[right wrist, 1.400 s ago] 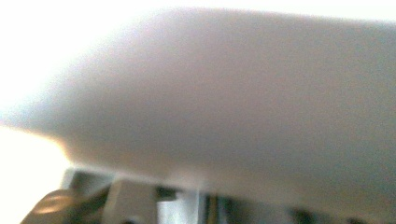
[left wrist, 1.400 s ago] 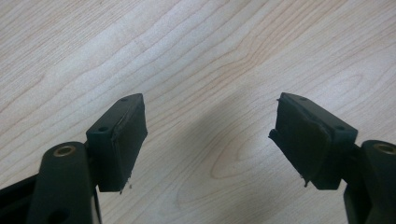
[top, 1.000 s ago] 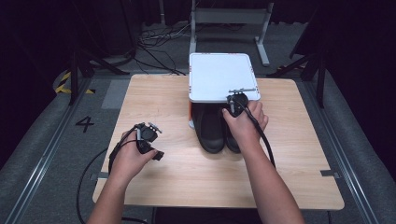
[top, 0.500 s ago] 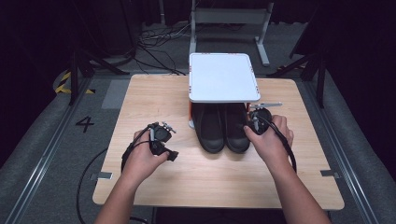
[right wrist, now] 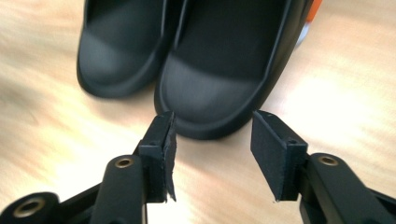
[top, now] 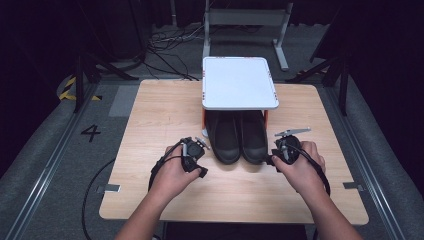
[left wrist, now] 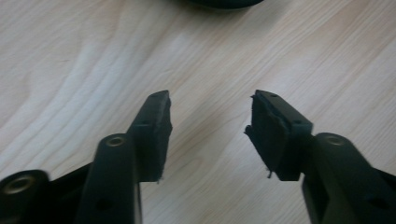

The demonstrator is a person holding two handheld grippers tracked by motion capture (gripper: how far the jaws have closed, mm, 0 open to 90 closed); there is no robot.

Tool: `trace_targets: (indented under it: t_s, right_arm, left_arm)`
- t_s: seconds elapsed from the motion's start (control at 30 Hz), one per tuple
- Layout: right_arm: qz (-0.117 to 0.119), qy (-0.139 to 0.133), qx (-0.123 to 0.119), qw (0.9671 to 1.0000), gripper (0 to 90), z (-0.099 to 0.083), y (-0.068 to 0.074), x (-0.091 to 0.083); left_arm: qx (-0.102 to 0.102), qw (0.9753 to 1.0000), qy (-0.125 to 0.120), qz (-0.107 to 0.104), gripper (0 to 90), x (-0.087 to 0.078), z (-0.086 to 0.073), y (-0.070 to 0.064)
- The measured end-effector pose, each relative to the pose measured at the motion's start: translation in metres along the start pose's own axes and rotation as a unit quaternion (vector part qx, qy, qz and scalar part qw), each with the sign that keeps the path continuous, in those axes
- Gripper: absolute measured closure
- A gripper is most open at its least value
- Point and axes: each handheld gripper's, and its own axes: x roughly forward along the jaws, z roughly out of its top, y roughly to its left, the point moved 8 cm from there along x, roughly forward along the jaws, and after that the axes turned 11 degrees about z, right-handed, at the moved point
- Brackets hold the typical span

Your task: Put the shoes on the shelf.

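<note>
Pair of black rubber shoes [top: 239, 136] standing toes-forward under a white raised tray [top: 239, 82] on the light wooden tabletop [top: 150, 115], flanked by the left gripper [top: 199, 146] and right gripper [top: 274, 159], both hand-held low with jaws parted, empty.

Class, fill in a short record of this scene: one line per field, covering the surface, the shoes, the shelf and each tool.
Surface: wooden table
Shoes: pair of black shoes, side by side, toes toward the person, heels under the shelf
Shelf: white-topped rack with orange legs, standing over the shoes
Left tool: open, empty, over bare wood left of the shoes
Right tool: open, empty, aimed at the toe of the nearer shoe, not gripping it
</note>
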Motion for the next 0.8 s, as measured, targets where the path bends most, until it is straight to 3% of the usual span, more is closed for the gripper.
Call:
trace_targets:
  t_s: [0.07,0.17,0.4,0.6,0.8]
  right_arm:
    - [0.008,0.009,-0.003,0.9999,53.5,-0.010,0.000,0.006]
    - [0.013,0.011,-0.001,0.9998,54.2,-0.015,0.000,0.009]
    - [0.019,0.034,-0.004,0.9992,56.4,-0.029,-0.001,0.023]
    - [0.024,0.048,-0.008,0.9985,56.4,-0.032,0.003,0.034]
    - [0.024,0.062,-0.011,0.9977,56.4,-0.033,0.008,0.043]
  left_arm:
    - [0.008,0.9999,0.007,-0.013,57.0,0.006,0.004,-0.012]
    - [0.007,0.9997,0.008,-0.021,58.2,0.010,0.007,-0.018]
    - [0.003,0.9995,-0.015,-0.028,64.9,0.021,0.015,-0.028]
    - [0.028,0.9990,-0.001,-0.036,64.5,0.032,0.020,-0.043]
    - [0.022,0.9989,0.001,-0.041,65.0,0.040,0.027,-0.046]
